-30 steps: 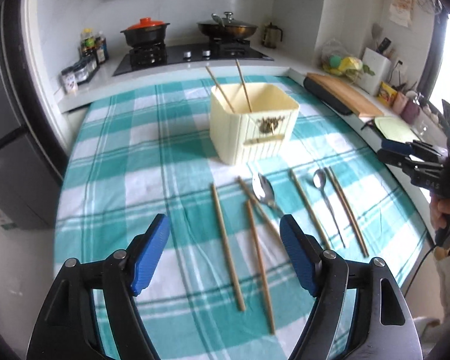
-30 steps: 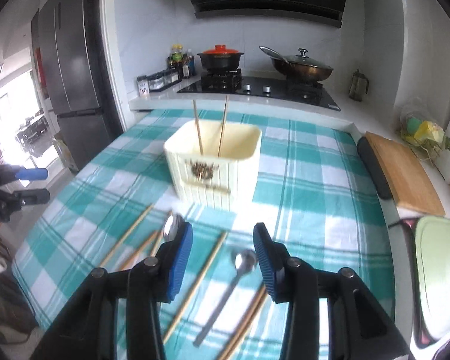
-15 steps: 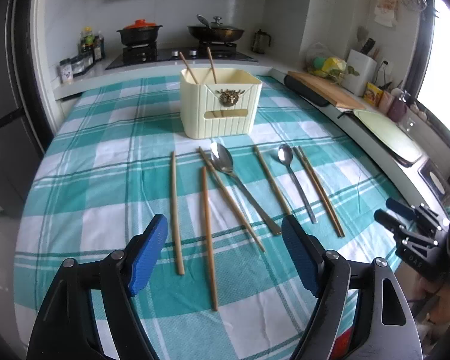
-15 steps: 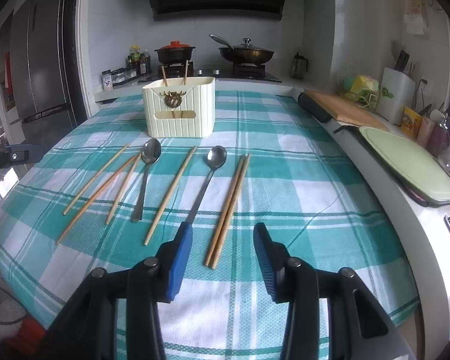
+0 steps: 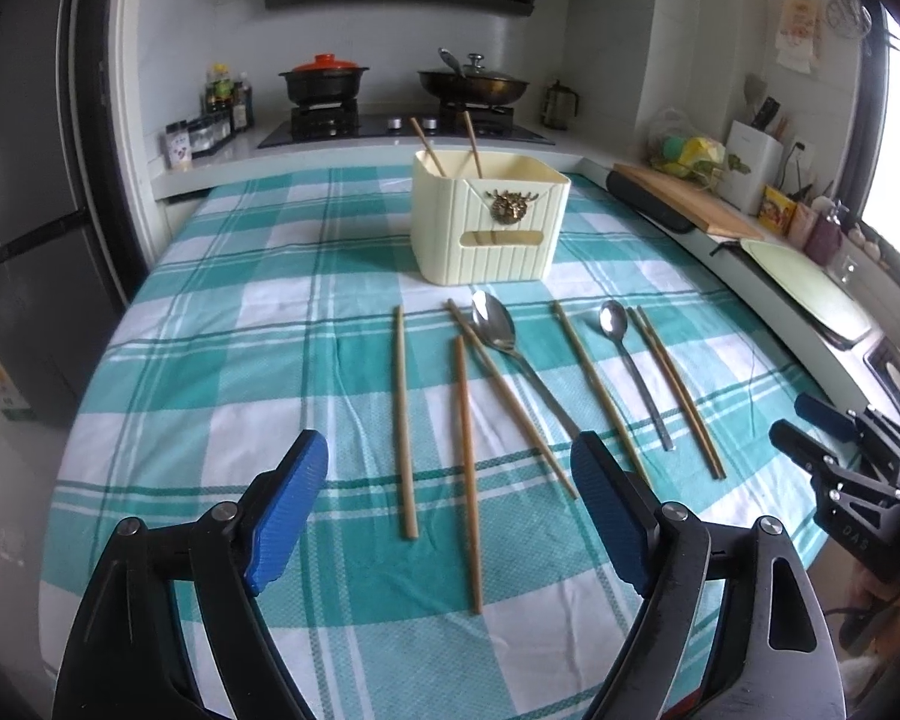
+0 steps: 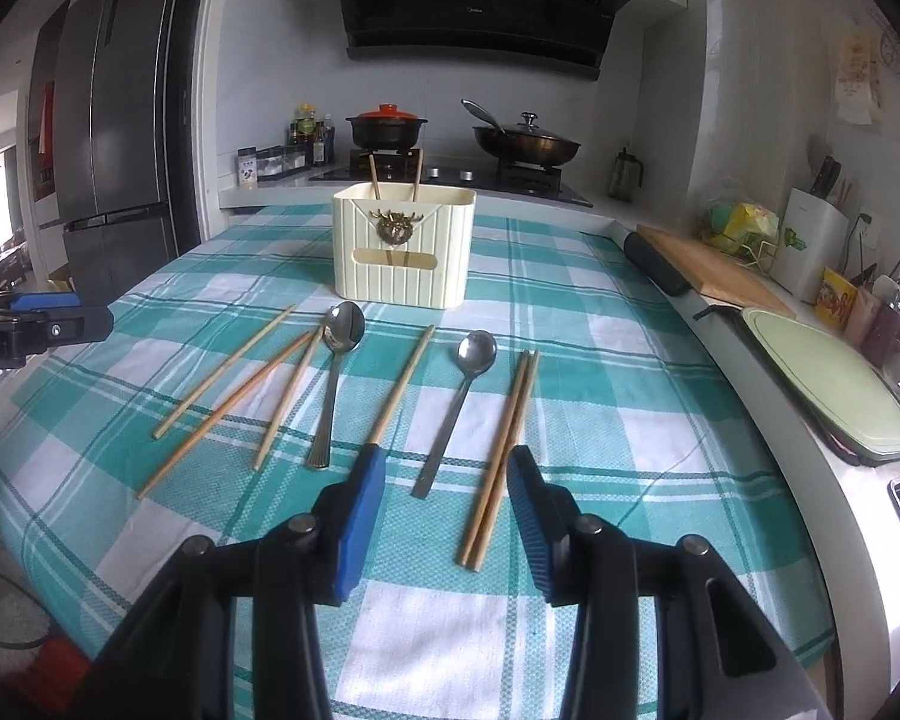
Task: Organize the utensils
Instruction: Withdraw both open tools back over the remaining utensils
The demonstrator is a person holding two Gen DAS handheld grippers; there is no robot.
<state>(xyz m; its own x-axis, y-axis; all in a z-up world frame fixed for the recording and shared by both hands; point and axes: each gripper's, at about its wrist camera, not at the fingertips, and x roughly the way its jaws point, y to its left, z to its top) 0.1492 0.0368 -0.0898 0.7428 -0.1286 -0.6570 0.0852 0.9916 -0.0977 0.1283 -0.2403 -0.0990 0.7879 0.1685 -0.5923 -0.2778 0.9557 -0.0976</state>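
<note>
Chopstick [image 6: 393, 386] end hidden behind right hand-held gripper [image 6: 445, 491], holder [image 6: 403, 252] interior unseen – two sticks protruding

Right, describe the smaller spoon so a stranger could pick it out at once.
Start at the cream utensil box standing on the checked tablecloth; chopsticks and two spoons lie in a row in front of it. The smaller spoon lies right of the box's centre, just left of the tight chopstick pair. Unlike the larger spoon, its handle is plain and flat-ended, not fluted.
</note>
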